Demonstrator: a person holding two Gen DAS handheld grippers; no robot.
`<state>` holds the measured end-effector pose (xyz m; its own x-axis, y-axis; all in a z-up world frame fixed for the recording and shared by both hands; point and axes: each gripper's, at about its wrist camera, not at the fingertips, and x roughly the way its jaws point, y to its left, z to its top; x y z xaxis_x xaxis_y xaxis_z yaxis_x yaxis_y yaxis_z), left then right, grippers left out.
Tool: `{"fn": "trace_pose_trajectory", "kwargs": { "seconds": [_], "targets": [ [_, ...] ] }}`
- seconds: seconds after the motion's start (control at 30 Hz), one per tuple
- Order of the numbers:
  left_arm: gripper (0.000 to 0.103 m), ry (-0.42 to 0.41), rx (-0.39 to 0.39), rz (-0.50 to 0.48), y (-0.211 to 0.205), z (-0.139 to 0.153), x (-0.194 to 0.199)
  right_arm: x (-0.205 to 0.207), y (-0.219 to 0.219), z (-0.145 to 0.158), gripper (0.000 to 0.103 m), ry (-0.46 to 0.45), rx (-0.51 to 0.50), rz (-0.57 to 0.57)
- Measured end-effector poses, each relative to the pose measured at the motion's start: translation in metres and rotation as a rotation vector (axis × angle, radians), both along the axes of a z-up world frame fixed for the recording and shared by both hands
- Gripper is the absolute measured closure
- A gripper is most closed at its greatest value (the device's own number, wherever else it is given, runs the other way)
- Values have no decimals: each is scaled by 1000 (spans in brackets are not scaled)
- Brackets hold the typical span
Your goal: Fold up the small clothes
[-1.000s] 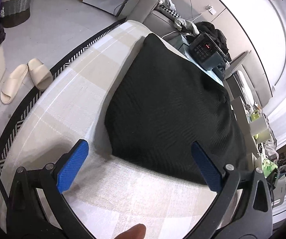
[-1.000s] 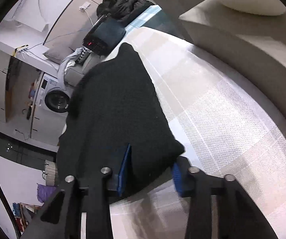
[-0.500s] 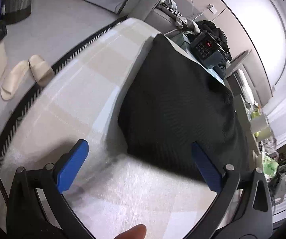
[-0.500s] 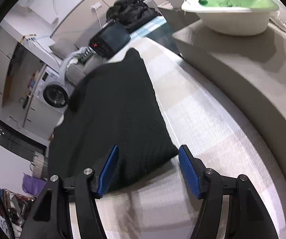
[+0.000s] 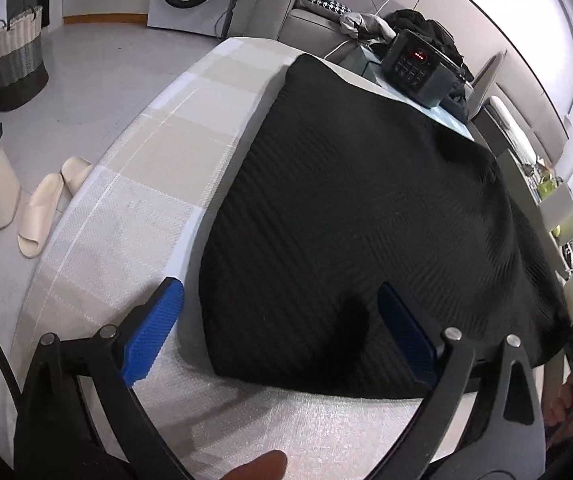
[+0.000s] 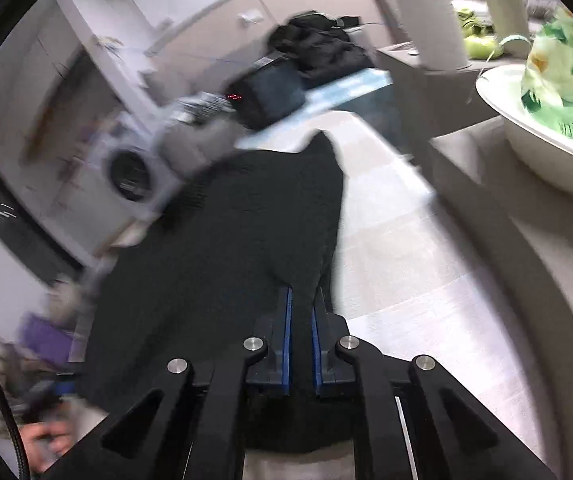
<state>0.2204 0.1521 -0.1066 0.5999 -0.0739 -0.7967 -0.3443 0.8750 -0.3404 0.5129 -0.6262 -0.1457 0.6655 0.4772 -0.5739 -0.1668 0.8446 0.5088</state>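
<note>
Two tools work the black ribbed knit garment [image 5: 366, 208]: our right tool [image 6: 301, 308] clenches its near corner. Our left tool [image 5: 282, 336] gapes, released, straddling the opposite corner; next we judge it must clamp there.

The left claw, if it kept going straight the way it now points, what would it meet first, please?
Most likely the black knitted garment: the left claw stands open, its near corner already lying between the blue pads, on the checked cloth. Depth is unclear, so it may touch the cloth at once.

A black knitted garment [image 5: 358, 208] lies on the checked tablecloth [image 5: 158, 184].
</note>
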Motion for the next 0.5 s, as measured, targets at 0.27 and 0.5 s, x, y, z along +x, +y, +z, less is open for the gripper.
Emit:
{"fn": "trace_pose_trajectory", "kwargs": {
  "seconds": [0.27, 0.5],
  "targets": [
    [6, 3, -23, 26, 15, 3, -13, -16, 10, -4, 63, 61, -376, -138],
    [6, -29, -145, 54, 25, 9, -52, -63, -19, -1, 46, 78, -122, -182]
  ]
}}
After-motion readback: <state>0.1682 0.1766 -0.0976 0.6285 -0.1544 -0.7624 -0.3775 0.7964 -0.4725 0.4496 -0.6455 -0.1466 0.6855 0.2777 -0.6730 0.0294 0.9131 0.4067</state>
